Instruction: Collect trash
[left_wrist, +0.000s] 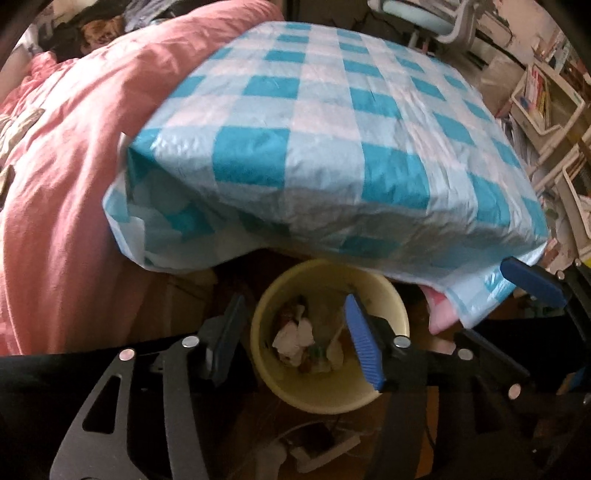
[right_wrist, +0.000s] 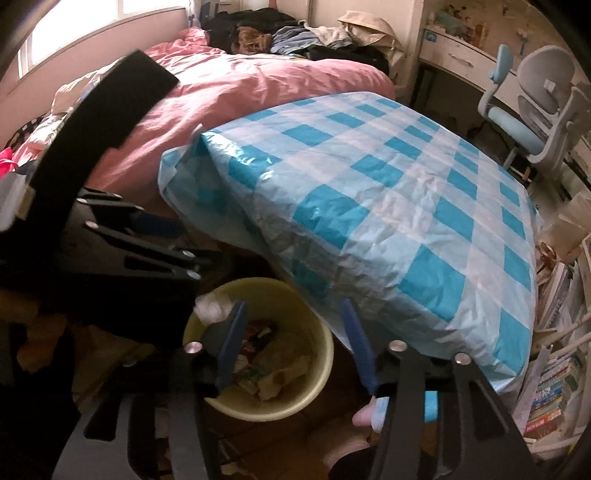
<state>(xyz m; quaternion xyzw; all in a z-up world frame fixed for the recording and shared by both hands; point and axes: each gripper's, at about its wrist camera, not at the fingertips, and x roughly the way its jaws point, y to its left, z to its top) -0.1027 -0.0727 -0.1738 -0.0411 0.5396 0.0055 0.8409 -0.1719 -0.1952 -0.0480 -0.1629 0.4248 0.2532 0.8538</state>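
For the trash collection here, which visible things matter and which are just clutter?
Job:
yellow bin
crumpled trash inside it
blue checked plastic bag

Lying about:
pink duvet
desk chair
stacked books
clothes pile

we see a sheet (left_wrist: 332, 122) spread flat over a raised surface, its near edge hanging over the bin (left_wrist: 328, 332) on the floor below. crumpled paper (left_wrist: 295, 338) and scraps lie inside the bin. a quilt (left_wrist: 66, 155) covers the bed to the sheet's left, with clothes (right_wrist: 295, 33) piled at its far end. a chair (right_wrist: 532, 122) stands behind the sheet on the right, before a desk (right_wrist: 458, 55). books (right_wrist: 554, 395) are stacked on the floor at far right.
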